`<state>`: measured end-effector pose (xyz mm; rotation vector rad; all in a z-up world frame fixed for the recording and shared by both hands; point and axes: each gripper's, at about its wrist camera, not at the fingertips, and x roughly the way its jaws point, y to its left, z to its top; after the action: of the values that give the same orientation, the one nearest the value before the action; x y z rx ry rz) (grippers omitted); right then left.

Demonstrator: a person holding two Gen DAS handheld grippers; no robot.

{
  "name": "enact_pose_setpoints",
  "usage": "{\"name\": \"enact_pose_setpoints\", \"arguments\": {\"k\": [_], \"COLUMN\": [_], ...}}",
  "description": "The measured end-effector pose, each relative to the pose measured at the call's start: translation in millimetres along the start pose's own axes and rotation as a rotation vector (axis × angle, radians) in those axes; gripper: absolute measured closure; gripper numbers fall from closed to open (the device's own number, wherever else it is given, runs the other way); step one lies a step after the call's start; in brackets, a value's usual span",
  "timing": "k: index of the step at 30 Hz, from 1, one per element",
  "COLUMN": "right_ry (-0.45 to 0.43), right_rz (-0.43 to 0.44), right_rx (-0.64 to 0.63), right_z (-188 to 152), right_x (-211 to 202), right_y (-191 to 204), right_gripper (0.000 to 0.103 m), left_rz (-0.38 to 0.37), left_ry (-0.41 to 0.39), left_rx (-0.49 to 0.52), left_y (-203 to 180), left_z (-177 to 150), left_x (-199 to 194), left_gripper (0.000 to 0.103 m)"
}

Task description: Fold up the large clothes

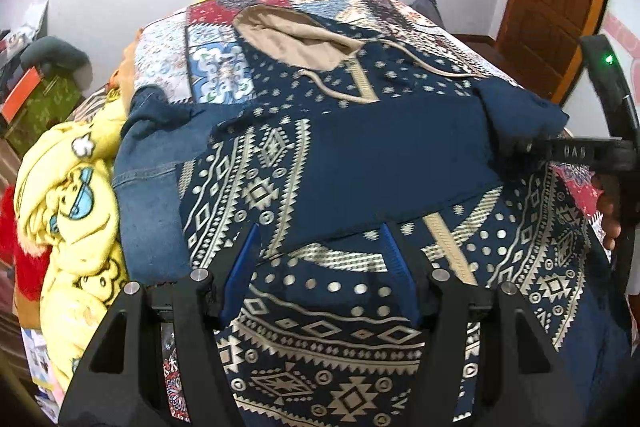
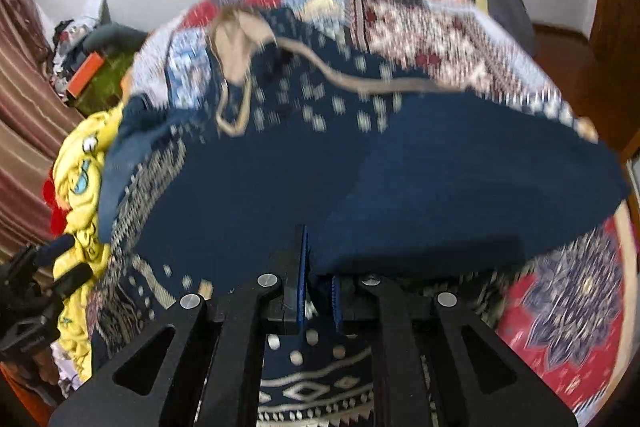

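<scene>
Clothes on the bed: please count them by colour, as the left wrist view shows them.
Navy patterned hoodie: 1
Blue denim garment: 1
Yellow garment: 1
Red garment: 1
Total: 4

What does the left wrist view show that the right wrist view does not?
Only the left wrist view shows the left gripper with open jaws, and the right gripper from the side, shut on the hoodie's sleeve.

Only the right wrist view shows the plain blue sleeve reaching into those jaws.

Both show the patterned hoodie on the quilt and the yellow garment.
</scene>
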<state>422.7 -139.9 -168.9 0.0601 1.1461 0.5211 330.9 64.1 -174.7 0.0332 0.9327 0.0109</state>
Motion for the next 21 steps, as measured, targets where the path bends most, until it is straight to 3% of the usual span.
{"name": "enact_pose_setpoints", "arguments": {"k": [5, 10, 14, 18, 21], "right_ry": [0.030, -0.095, -0.213, -0.251, -0.246], "right_rz": [0.041, -0.043, -0.156, -0.208, -0.223], "right_rx": [0.041, 0.055, 0.095, 0.150, 0.208], "right_z": [-15, -29, -43, -52, -58], "right_x": [-26, -88, -133, -150, -149], "right_y": [-25, -62, -100, -133, -155], "right_gripper": [0.061, 0.060, 0.047, 0.047, 0.047], "left_rz": [-0.033, -0.108, -0.189, -0.224, -0.239], "left_ry": [-0.027, -0.081, -0.109, -0.080, -0.003], "left_rx": [0.071, 0.185, 0.297, 0.430, 0.507], "left_y": [-35, -97, -164, -233, -279], "left_z": [23, 61, 89, 103, 106], "left_x": [-4, -10, -5, 25, 64], "left_gripper": [0.042, 0.039, 0.032, 0.032, 0.032]}}
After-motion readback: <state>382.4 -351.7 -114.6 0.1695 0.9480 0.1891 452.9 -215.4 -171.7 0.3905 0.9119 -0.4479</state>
